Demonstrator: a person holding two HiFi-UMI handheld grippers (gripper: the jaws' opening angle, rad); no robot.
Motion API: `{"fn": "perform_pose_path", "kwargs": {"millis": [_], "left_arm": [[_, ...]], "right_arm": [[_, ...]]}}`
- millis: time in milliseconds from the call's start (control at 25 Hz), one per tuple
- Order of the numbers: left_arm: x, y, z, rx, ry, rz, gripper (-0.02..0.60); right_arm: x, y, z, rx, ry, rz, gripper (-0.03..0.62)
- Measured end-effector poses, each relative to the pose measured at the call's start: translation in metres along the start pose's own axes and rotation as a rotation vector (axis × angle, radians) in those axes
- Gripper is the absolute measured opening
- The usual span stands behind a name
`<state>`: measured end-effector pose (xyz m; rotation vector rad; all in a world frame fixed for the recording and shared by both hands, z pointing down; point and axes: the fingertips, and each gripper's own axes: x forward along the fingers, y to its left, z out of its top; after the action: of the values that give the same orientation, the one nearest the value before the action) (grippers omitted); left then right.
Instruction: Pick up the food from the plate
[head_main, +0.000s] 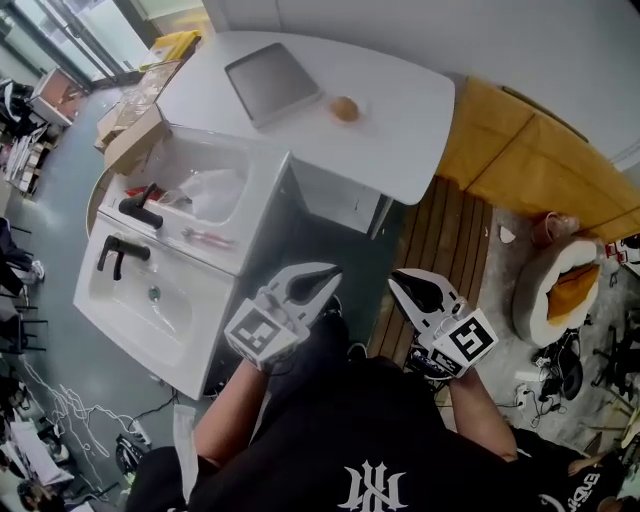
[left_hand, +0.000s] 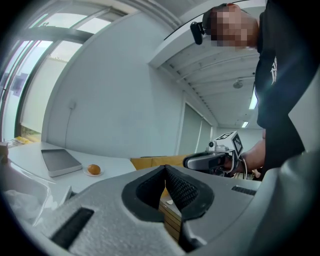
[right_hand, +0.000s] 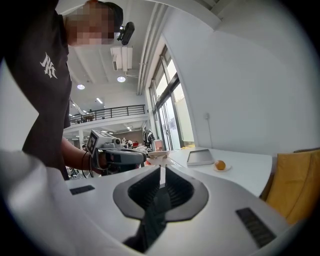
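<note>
The food (head_main: 344, 108) is a small round orange-brown piece on a little clear plate (head_main: 358, 114), on the far part of a white table (head_main: 410, 110). It also shows as the food (left_hand: 93, 169) in the left gripper view and the food (right_hand: 220, 164) in the right gripper view. Both grippers are held low, close to my body and well short of the table. My left gripper (head_main: 318, 283) has its jaw tips together with nothing between them. My right gripper (head_main: 410, 290) is shut and empty too. Each gripper sees the other beside it.
A flat grey tray (head_main: 272, 82) lies left of the plate. Nearer on the left stands a white double sink unit (head_main: 150, 300) with black taps (head_main: 120, 252). Cardboard boxes (head_main: 135, 130) sit behind it. Yellow panels (head_main: 530, 160), a wooden slat floor (head_main: 440, 240) and a round cushion bed (head_main: 560, 285) are on the right.
</note>
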<state>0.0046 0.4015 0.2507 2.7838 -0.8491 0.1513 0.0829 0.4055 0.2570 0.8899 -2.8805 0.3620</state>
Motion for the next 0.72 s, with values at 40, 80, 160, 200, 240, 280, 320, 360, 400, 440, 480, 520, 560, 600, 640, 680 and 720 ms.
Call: {"fn": "perform_pose_path", "kwargs": {"millis": [40,80,160,200,240,280,320,360,400,440,480,520,560,600,640,680,720], "left_arm": [[0.003,0.012,0.003,-0.009,0.001,-0.003,0.006],[0.005,0.023,0.005,-0.018,0.001,-0.005,0.006],[0.011,0.046,0.012,-0.025,0.006,-0.013,0.006],[0.014,0.056,0.015,-0.026,0.008,-0.017,0.006],[0.017,0.066,0.018,-0.024,0.007,-0.022,0.006],[0.019,0.076,0.022,-0.023,0.006,-0.027,0.006],[0.021,0.086,0.024,-0.023,0.003,-0.030,0.006],[0.023,0.095,0.027,-0.024,-0.001,-0.033,0.006],[0.025,0.103,0.029,-0.025,-0.006,-0.034,0.006],[0.027,0.111,0.032,-0.027,-0.009,-0.034,0.006],[0.028,0.118,0.033,-0.030,-0.011,-0.033,0.006],[0.030,0.125,0.035,-0.031,-0.013,-0.031,0.006],[0.032,0.132,0.036,-0.032,-0.017,-0.028,0.006],[0.034,0.138,0.038,-0.031,-0.022,-0.027,0.006],[0.036,0.144,0.039,-0.031,-0.025,-0.025,0.006],[0.039,0.149,0.040,-0.034,-0.026,-0.022,0.006],[0.043,0.154,0.041,-0.037,-0.023,-0.019,0.006]], "right_arm": [[0.011,-0.006,0.004,-0.001,0.003,0.001,0.005],[0.021,-0.012,0.009,-0.001,0.004,0.000,0.005],[0.040,-0.024,0.020,-0.005,0.005,-0.003,0.005],[0.048,-0.029,0.026,-0.010,0.006,-0.005,0.005],[0.057,-0.034,0.031,-0.016,0.007,-0.007,0.005],[0.065,-0.039,0.036,-0.020,0.008,-0.008,0.005],[0.073,-0.044,0.040,-0.023,0.007,-0.010,0.005],[0.081,-0.049,0.044,-0.025,0.007,-0.013,0.005],[0.087,-0.054,0.047,-0.026,0.006,-0.015,0.005],[0.093,-0.058,0.050,-0.027,0.005,-0.018,0.005],[0.098,-0.062,0.052,-0.028,0.005,-0.020,0.005],[0.102,-0.066,0.054,-0.029,0.004,-0.022,0.005],[0.107,-0.071,0.056,-0.030,0.004,-0.023,0.005],[0.111,-0.075,0.057,-0.031,0.005,-0.024,0.005],[0.114,-0.081,0.058,-0.034,0.008,-0.028,0.005],[0.116,-0.088,0.059,-0.035,0.009,-0.033,0.005],[0.118,-0.096,0.061,-0.033,0.007,-0.037,0.005]]}}
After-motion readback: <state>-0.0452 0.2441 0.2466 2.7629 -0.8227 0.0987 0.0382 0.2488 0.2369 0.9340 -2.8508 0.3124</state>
